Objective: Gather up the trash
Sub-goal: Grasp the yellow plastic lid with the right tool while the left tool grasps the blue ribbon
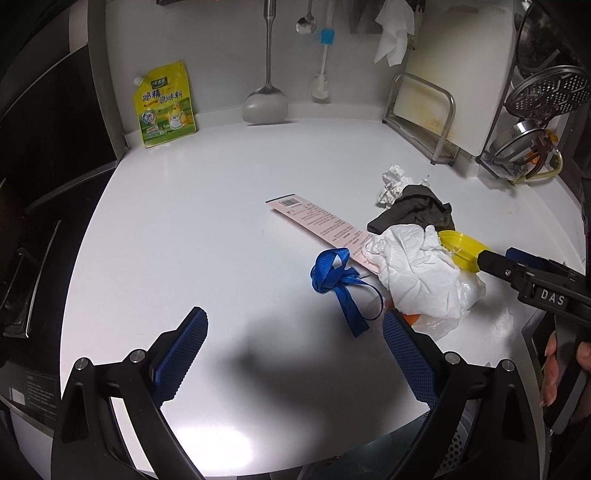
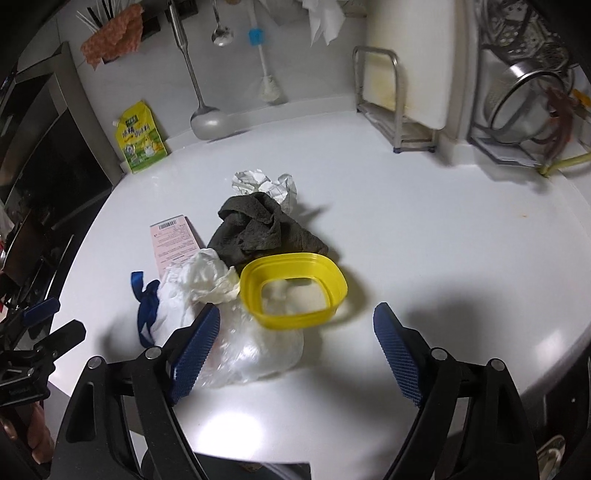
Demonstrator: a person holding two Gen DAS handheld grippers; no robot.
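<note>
A heap of trash lies on the white counter [image 1: 221,206]: a blue ribbon [image 1: 334,280], a pink printed slip [image 1: 317,223], crumpled white tissue [image 1: 417,273], a dark grey rag [image 1: 413,212], a crumpled paper ball [image 1: 393,182], a clear plastic bag [image 2: 255,347] and a yellow plastic container [image 2: 295,291]. My left gripper [image 1: 295,354] is open, just in front of the ribbon. My right gripper [image 2: 295,350] is open, wide apart, just in front of the yellow container, its left finger [image 2: 195,354] against the bag. The right gripper also shows in the left wrist view [image 1: 509,269].
A yellow seasoning pouch [image 1: 166,105] leans on the back wall. A ladle [image 1: 266,99], spoon [image 1: 306,22] and brush [image 1: 323,74] hang there. A cutting board rack [image 1: 424,114] and a dish rack with metal bowls [image 2: 528,107] stand at the back right. A stove is at left.
</note>
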